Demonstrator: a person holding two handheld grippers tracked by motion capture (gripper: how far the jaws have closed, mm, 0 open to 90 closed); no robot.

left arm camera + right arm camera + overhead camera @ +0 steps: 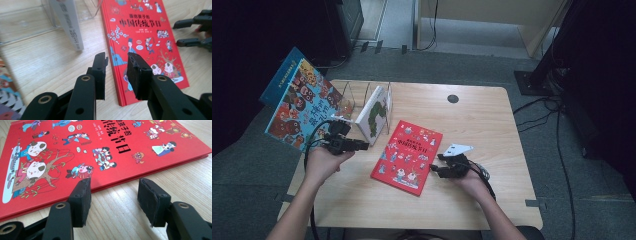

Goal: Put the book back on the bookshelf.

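The red book (407,156) lies flat on the wooden surface (472,125), cover up, between the two tools. The left tool (362,145) sits just off the book's left edge in the high view, jaws pointing toward it. In the left gripper view its jaws stand a little apart with nothing between them; one black pad (101,72) hangs over bare wood, the other over the book's near corner and spine edge. No pad presses on the book.

The right tool (435,167) rests just beside the book's right edge, jaws aimed at it. In the right gripper view its jaws are spread with an empty gap; the book's edge lies right ahead of the pad tips, close to them, and whether the left pad (81,200) touches the cover cannot be told. From the left gripper view, the right tool shows past the far side of the book (147,37), jaws parted.

Beyond the left tool, a white book (373,115) leans in a clear rack (349,92); its spine (71,25) shows ahead and left of the left tool's jaws. A colourful picture book (302,102) stands tilted off the surface's left edge, behind the left hand (319,165), with a blue book (282,75) behind it. The right hand (474,182) lies on the wood.
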